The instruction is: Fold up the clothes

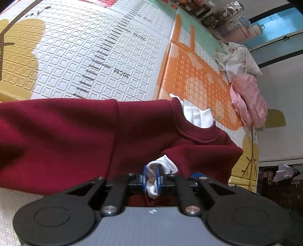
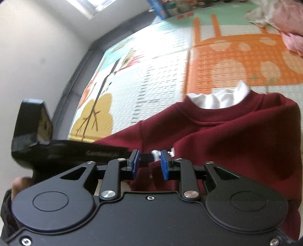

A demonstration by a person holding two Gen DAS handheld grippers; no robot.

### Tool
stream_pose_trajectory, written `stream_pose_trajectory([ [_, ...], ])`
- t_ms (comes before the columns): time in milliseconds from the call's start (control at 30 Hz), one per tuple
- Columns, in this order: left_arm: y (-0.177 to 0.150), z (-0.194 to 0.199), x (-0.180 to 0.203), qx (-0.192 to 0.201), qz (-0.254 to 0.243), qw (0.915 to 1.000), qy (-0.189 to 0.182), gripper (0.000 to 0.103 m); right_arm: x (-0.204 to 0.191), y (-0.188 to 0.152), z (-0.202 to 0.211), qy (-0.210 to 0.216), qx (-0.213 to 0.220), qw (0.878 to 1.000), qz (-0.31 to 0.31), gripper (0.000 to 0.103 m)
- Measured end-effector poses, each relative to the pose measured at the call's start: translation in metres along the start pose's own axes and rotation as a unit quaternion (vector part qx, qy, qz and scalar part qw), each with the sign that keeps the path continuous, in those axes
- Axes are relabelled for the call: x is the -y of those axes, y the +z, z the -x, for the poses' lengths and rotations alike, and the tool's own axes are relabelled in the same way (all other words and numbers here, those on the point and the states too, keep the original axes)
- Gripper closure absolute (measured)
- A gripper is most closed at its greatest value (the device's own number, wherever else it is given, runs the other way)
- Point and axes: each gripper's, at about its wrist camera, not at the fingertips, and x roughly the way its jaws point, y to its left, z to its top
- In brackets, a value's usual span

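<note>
A maroon sweatshirt (image 1: 75, 136) with a white collar (image 1: 197, 115) lies on the patterned play mat (image 1: 106, 49). My left gripper (image 1: 151, 177) is at the garment's near edge, its blue pads shut on a bunched piece of white fabric (image 1: 153, 187) that sticks out from under the maroon cloth. In the right wrist view the same sweatshirt (image 2: 236, 136) fills the right half, collar (image 2: 217, 98) pointing away. My right gripper (image 2: 149, 164) hovers over the ribbed maroon hem (image 2: 151, 176), pads apart and open. The black body of the left gripper (image 2: 30, 132) reaches in from the left.
A heap of pink clothes (image 1: 248, 98) and a crumpled white garment (image 1: 236, 56) lie at the mat's far right edge, blurred in the right wrist view (image 2: 287, 20). A pale wall (image 2: 37, 47) borders the mat's left side. Household clutter (image 1: 217, 15) lines the far end.
</note>
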Motion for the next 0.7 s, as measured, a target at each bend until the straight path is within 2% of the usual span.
stream_pose_trajectory([
  [167,0.003,-0.003,-0.001,-0.004,0.006,0.9999,-0.009,0.092,-0.003,-0.005,-0.012,-0.016,-0.026,0.999,0.008,0.081],
  [400,0.005,-0.005,0.002,-0.010,0.005,0.9999,-0.006,0.092,-0.008,-0.008,-0.022,-0.033,-0.039,0.998,0.022,0.081],
  [533,0.005,-0.007,0.005,-0.013,0.000,0.9999,-0.005,0.092,-0.018,-0.007,-0.028,-0.068,-0.048,0.995,0.046,0.081],
  [700,0.006,-0.011,0.006,-0.020,0.003,0.9998,-0.008,0.092,-0.013,-0.006,-0.031,-0.083,-0.051,0.995,0.032,0.081],
])
